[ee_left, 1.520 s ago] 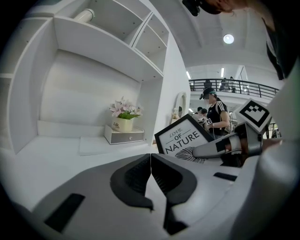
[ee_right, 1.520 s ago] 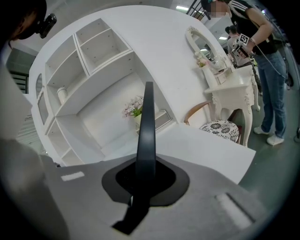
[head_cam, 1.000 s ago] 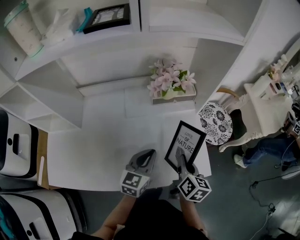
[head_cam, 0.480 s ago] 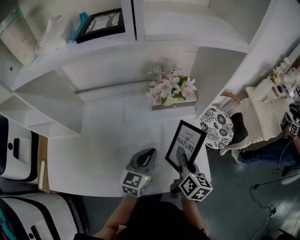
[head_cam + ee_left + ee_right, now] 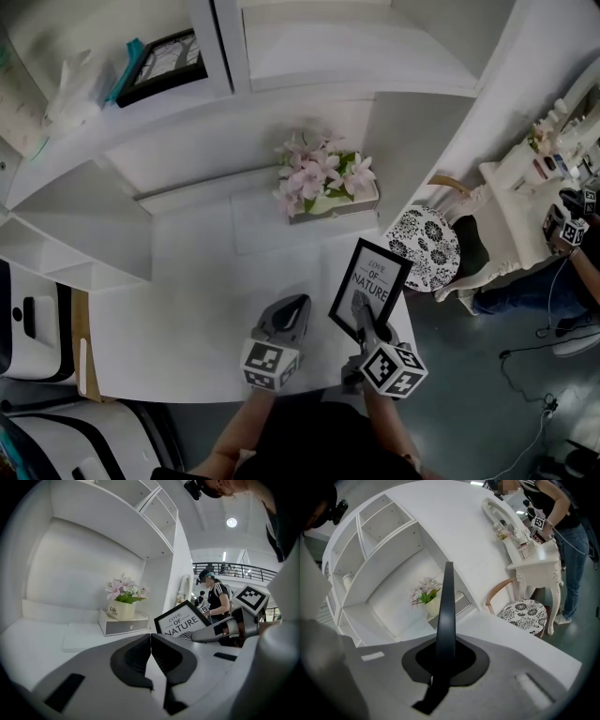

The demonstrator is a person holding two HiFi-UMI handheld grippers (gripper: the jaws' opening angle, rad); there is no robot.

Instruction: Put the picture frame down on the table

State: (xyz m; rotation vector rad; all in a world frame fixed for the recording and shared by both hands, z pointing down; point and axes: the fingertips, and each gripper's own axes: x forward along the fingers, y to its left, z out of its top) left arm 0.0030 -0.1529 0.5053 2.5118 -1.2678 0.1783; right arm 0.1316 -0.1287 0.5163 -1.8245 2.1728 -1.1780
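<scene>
So the right gripper (image 5: 360, 307) is clamped tight on the bottom edge of the picture frame (image 5: 371, 284), which sits just right of centre in the lower half of the head view, standing tilted over the near right corner of the table (image 5: 187, 309). In the right gripper view you see the frame (image 5: 446, 606) edge-on, pinched dead between the jaws. The left gripper (image 5: 296, 309) hangs right beside it with jaws together on nothing. I'd guess the frame is light and stiff, probably with a glass or plastic front, so it won't like being dropped flat. It's thin too, so it could swivel in a one-point pinch. Gripping the rail near the middle of an edge like this seems the sane spot, not the face. Compared with a second ago, the flower pot (image 5: 323, 178) and shelves (image 5: 112, 103) have slid left in the frame while both grippers sit about where they were. Honestly can't tell if the frame's touching the table yet.
</scene>
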